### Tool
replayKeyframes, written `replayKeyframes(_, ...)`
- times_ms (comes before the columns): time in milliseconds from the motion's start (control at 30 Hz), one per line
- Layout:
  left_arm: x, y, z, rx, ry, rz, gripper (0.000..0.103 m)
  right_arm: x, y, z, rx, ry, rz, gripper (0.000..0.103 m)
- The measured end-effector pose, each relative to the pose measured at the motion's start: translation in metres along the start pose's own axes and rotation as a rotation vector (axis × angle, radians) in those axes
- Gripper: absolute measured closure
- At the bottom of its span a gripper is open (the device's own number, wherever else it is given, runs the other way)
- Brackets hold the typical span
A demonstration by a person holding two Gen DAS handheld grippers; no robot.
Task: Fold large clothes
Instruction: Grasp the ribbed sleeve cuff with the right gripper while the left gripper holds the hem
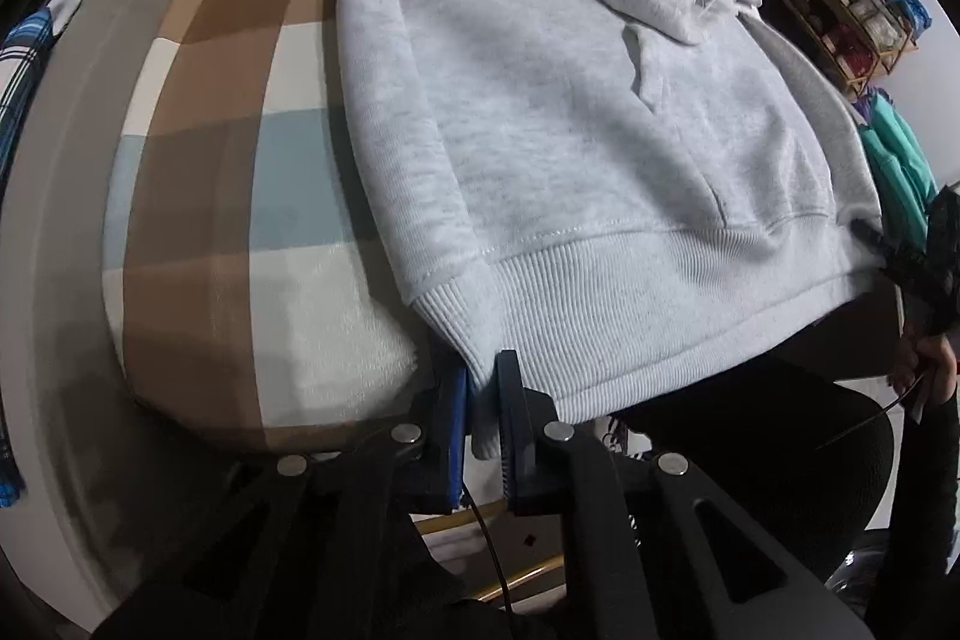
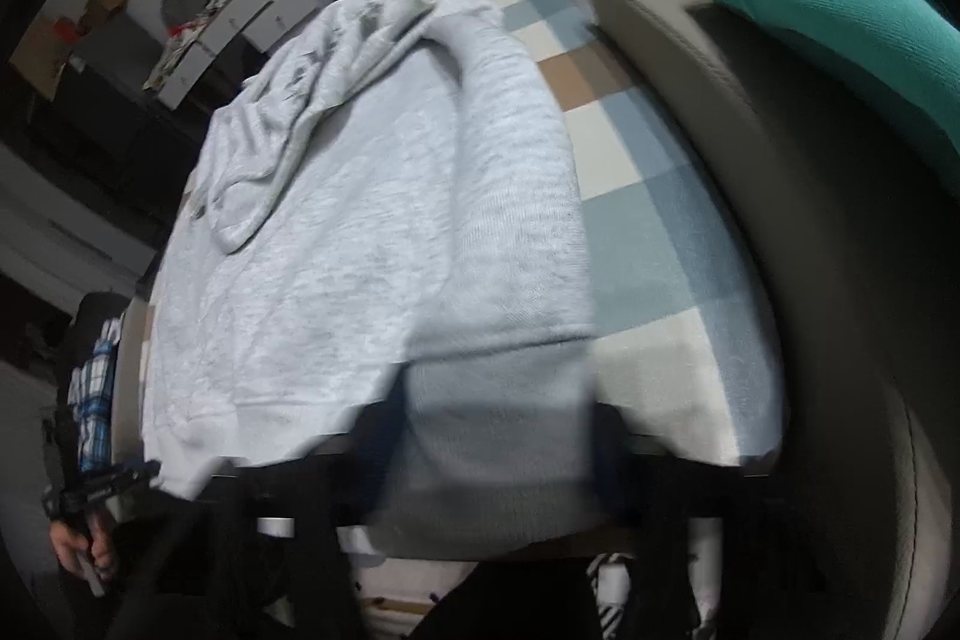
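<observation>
The pale grey fleece hoodie [image 1: 540, 112] lies flat on the checked blue, brown and white blanket [image 1: 198, 196]. The left gripper [image 1: 480, 400] clamps its ribbed hem corner; the right gripper [image 2: 498, 436] pinches the opposite corner.

1. Soft, even indoor light; source not in view.
2. Left wrist view sharp; right wrist view motion-blurred, worst along the bottom.
3. Strong fisheye bending; dark vignette at corners.
4. Shadow under hoodie [image 1: 540, 100] hem; no glare.

Matt fleecy grey hoodie [image 1: 540, 112], ribbed knit hem [image 1: 630, 304]
</observation>
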State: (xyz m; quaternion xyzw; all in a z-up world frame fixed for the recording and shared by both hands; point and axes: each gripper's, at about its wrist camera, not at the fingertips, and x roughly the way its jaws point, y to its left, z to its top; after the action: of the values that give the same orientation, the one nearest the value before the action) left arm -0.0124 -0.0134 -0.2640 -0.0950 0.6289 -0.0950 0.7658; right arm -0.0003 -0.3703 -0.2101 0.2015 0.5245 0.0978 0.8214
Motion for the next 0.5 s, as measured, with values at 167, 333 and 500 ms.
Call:
replayKeyframes(167,-0.010,-0.004,-0.003,0.046,-0.036,0.076,0.100,-0.021,0.008,-0.008,-0.016,-0.058,0.031,0.089)
replayKeyframes(333,-0.018,0.003,-0.002,0.057,-0.041,0.127,0.100,-0.010,0.031,-0.021,-0.152,0.045,-0.142,0.089)
replayKeyframes(500,-0.026,0.010,0.004,0.020,-0.065,0.079,0.100,-0.007,0.050,-0.021,-0.258,0.046,-0.225,0.086)
